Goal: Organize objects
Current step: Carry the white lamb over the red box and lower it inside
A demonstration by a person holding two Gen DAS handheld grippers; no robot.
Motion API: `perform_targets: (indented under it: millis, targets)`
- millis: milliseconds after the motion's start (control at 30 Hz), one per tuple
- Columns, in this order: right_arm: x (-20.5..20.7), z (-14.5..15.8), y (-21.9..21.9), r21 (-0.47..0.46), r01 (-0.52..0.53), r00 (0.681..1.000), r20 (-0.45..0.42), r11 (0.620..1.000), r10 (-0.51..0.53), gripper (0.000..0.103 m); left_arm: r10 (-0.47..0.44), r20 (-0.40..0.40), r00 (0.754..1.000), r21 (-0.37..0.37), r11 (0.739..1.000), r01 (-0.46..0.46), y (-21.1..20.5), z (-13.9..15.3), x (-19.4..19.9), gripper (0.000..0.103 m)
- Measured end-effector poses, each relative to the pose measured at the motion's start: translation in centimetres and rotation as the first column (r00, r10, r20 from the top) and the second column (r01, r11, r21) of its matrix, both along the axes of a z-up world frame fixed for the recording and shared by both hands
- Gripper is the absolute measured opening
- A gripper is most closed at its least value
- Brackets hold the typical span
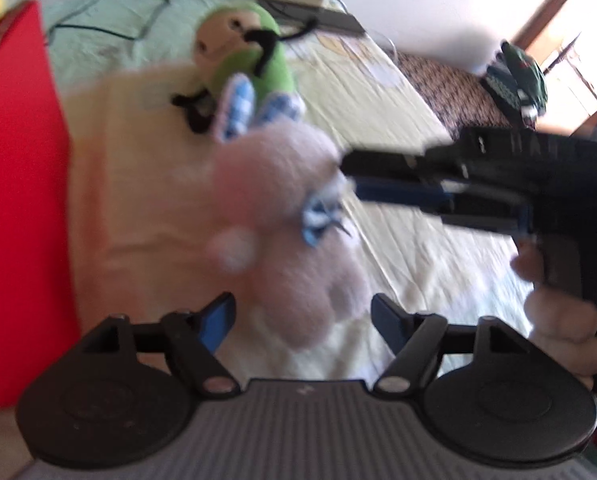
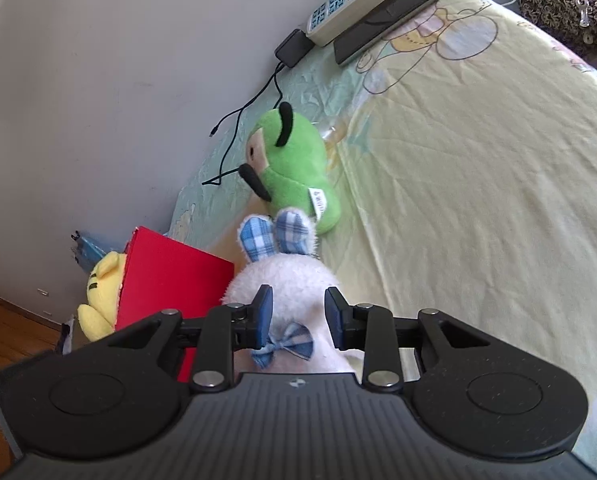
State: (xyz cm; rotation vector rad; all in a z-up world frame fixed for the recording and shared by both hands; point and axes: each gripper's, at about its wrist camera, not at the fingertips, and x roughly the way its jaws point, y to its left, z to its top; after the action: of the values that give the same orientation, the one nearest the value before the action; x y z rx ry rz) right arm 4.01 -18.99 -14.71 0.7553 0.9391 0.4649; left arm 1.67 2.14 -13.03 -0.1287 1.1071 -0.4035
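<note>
Pink plush rabbit (image 1: 282, 216), blurred in left wrist view, raised over yellow sheet (image 1: 418, 240) beside red box (image 1: 18, 200); left gripper (image 1: 302, 320) spread wide, holding nothing. Right wrist view: right gripper (image 2: 298, 316) clamped on rabbit (image 2: 286, 280), near green plush (image 2: 294, 168).

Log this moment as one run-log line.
right gripper: jaws closed on pink bunny plush | left gripper: open, near bunny | green plush: lying on bed | red box: left
</note>
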Motion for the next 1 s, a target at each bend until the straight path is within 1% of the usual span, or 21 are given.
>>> perform_targets:
  millis: [67, 133, 200, 267, 333, 367, 400, 433, 467, 500, 533, 667, 767, 867, 933, 1000]
  targets:
    - [0.1, -0.5, 0.1, -0.008, -0.015, 1.000, -0.013, 1.000, 0.015, 0.033, 0.017, 0.023, 1.000, 0.020, 1.000, -0.017, 0.1, 0.4, 0.6, 0.079]
    - [0.5, -1.0, 0.7, -0.022, -0.039, 0.999, -0.015, 0.999, 0.039, 0.039, 0.021, 0.034, 0.999, 0.041, 0.999, -0.022, -0.1, 0.4, 1.6, 0.079]
    - [0.8, -1.2, 1.3, -0.017, -0.052, 0.999, -0.008, 0.998, 0.052, 0.050, 0.021, 0.033, 0.999, 0.056, 0.998, -0.023, -0.6, -0.1, 2.6, 0.079]
    - [1.4, -1.7, 1.8, -0.007, -0.059, 0.998, -0.024, 0.998, 0.058, 0.051, 0.020, 0.026, 0.999, 0.049, 0.999, -0.021, -0.9, -0.5, 3.1, 0.079]
    - [1.7, -2.3, 2.1, 0.043, -0.064, 0.997, -0.046, 0.997, 0.066, 0.052, 0.037, 0.021, 0.999, 0.036, 0.999, -0.037, -0.8, -0.4, 3.6, 0.078]
    - [1.8, -2.7, 2.2, 0.074, -0.061, 0.995, -0.070, 0.995, 0.067, 0.050, 0.045, 0.018, 0.999, 0.041, 0.998, -0.046, -0.8, -0.3, 3.8, 0.077]
    - [1.9, -3.1, 2.1, 0.111, -0.053, 0.994, -0.091, 0.992, 0.063, 0.046, 0.048, 0.016, 0.999, 0.050, 0.998, -0.049, -0.4, -0.2, 3.6, 0.075]
    - [1.8, -3.3, 2.0, 0.143, -0.046, 0.992, -0.107, 0.989, 0.062, 0.045, 0.047, 0.018, 0.999, 0.064, 0.997, -0.048, -0.5, 0.0, 3.4, 0.072]
    - [1.5, -3.3, 1.9, 0.158, -0.044, 0.992, -0.114, 0.986, 0.063, 0.041, 0.039, 0.028, 0.999, 0.079, 0.996, -0.041, -0.5, 0.2, 3.2, 0.072]
    - [1.2, -3.2, 1.9, 0.161, -0.047, 0.992, -0.109, 0.986, 0.065, 0.035, 0.029, 0.037, 0.999, 0.095, 0.995, -0.032, -0.6, 0.5, 2.8, 0.071]
    - [0.7, -3.0, 1.9, 0.161, -0.057, 0.992, -0.102, 0.985, 0.074, 0.033, 0.017, 0.044, 0.999, 0.109, 0.994, -0.022, -0.7, 0.8, 2.3, 0.071]
    - [-1.7, -2.1, 2.0, 0.126, -0.118, 0.987, -0.094, 0.985, 0.130, 0.028, -0.041, 0.056, 0.998, 0.112, 0.993, 0.034, -1.0, 1.6, -0.3, 0.070]
    - [-3.9, -1.7, 2.4, 0.079, -0.173, 0.978, -0.101, 0.982, 0.181, 0.028, -0.088, 0.062, 0.994, 0.136, 0.988, 0.079, -1.6, 1.8, -3.3, 0.070]
    - [-6.3, -1.0, 3.2, 0.035, -0.238, 0.967, -0.082, 0.971, 0.240, 0.028, -0.121, 0.065, 0.991, 0.148, 0.983, 0.110, -1.4, 1.8, -6.2, 0.070]
    - [-7.6, -0.6, 3.9, 0.017, -0.274, 0.958, -0.086, 0.962, 0.274, 0.028, -0.122, 0.049, 0.991, 0.132, 0.985, 0.114, -0.7, 1.9, -7.7, 0.070]
    - [-8.7, -0.5, 4.6, 0.013, -0.305, 0.948, -0.088, 0.952, 0.305, 0.028, -0.106, 0.026, 0.994, 0.100, 0.990, 0.103, 0.4, 1.8, -8.8, 0.070]
